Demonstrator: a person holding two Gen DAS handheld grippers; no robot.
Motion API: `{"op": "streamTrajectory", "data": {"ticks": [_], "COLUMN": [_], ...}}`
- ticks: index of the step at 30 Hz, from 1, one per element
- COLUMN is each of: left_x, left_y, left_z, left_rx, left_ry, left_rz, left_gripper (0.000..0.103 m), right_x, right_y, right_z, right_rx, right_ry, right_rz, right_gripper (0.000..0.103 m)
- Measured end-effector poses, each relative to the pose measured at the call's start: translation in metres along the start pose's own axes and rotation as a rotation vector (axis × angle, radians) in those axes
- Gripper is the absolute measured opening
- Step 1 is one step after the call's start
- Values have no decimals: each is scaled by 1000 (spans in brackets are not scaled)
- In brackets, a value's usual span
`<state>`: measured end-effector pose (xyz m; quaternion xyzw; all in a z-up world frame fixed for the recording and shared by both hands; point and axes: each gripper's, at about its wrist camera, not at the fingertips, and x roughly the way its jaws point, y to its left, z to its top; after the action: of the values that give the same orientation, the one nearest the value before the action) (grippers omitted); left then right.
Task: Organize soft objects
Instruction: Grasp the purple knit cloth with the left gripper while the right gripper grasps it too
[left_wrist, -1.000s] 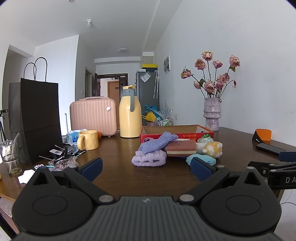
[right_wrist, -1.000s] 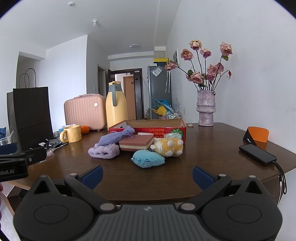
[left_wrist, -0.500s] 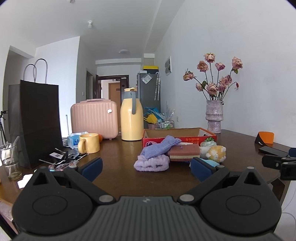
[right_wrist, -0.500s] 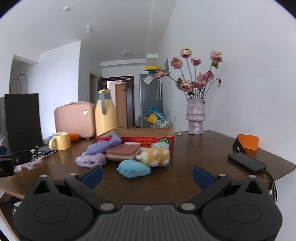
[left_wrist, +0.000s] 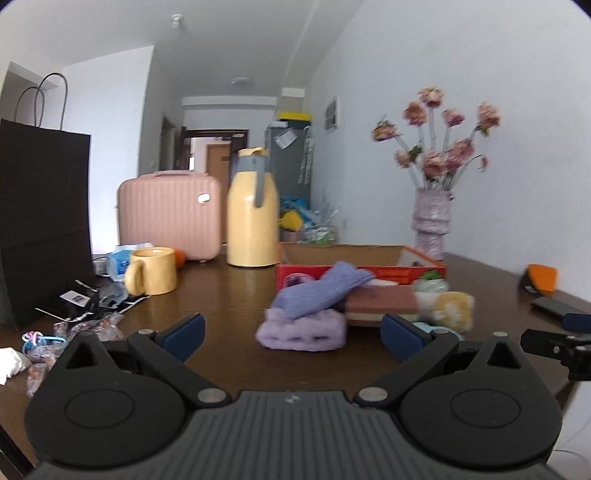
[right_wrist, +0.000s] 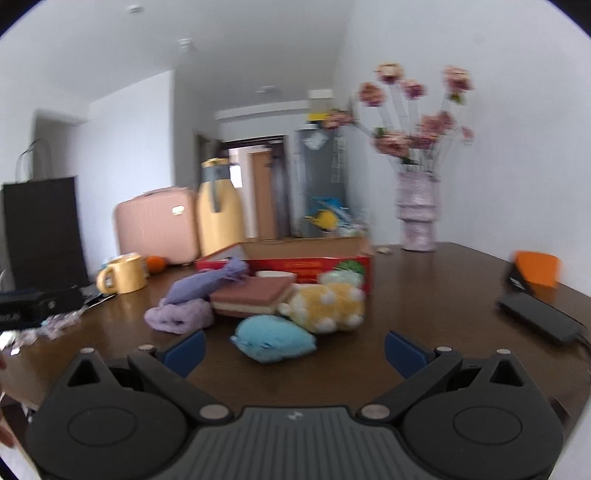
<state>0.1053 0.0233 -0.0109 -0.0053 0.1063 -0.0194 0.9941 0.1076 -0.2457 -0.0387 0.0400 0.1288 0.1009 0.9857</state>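
Right wrist view has the soft things heaped near the middle of the worktop (right_wrist: 424, 295): a blue plush toy (right_wrist: 273, 341) lies nearest, with a yellow plush toy (right_wrist: 325, 304) touching it just behind. Left of those a brown sponge (right_wrist: 255, 295) rests partly on a crumpled lilac cloth (right_wrist: 181, 317), and a purple sock (right_wrist: 207, 282) is draped across both. Directly behind the heap stands a red cardboard box (right_wrist: 295, 264), open at the top.

Further out, a yellow mug (right_wrist: 123, 278) and an orange sit to the left, with a pink suitcase (right_wrist: 155, 223) and a yellow jug (right_wrist: 219, 214) behind them and a black paper bag (right_wrist: 40, 229) at the far left. A vase of flowers (right_wrist: 417, 214) stands at the back right; a black phone (right_wrist: 539, 317) and an orange stand (right_wrist: 535, 267) lie near the right edge.

Nothing blocks the way to the heap from either side. The right tongs (right_wrist: 293, 349) are spread wide and empty, hovering just short of the blue toy. The left tongs (left_wrist: 291, 334) are likewise spread wide and empty, facing the lilac cloth without touching it.
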Motion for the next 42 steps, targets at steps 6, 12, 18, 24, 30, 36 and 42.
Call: {"op": "streamTrajectory", "data": {"ticks": [6, 12, 18, 24, 30, 36, 42], "left_x": [56, 136, 209, 232, 203, 106, 52], "left_y": [16, 38, 38, 35, 29, 3, -27], "left_z": [10, 31, 39, 29, 51, 51, -20], "left_rx": [-16, -142, -225, -267, -236, -144, -95], "left_ry": [87, 200, 283, 323, 229, 124, 269], "left_rz": [57, 10, -25, -167, -177, -282, -308], "left_gripper": [103, 103, 72, 21, 11, 11, 19], "right_x": [60, 144, 235, 279, 226, 127, 58], "right_y": [4, 17, 18, 25, 38, 39, 35], "right_z": [28, 70, 89, 82, 101, 69, 1], "right_rx": [40, 49, 131, 138, 67, -30, -32], "right_ry": [91, 107, 184, 277, 158, 176, 293], "right_rz": [179, 190, 254, 297, 303, 310, 274], "right_gripper": [101, 83, 56, 7, 3, 2, 3]}}
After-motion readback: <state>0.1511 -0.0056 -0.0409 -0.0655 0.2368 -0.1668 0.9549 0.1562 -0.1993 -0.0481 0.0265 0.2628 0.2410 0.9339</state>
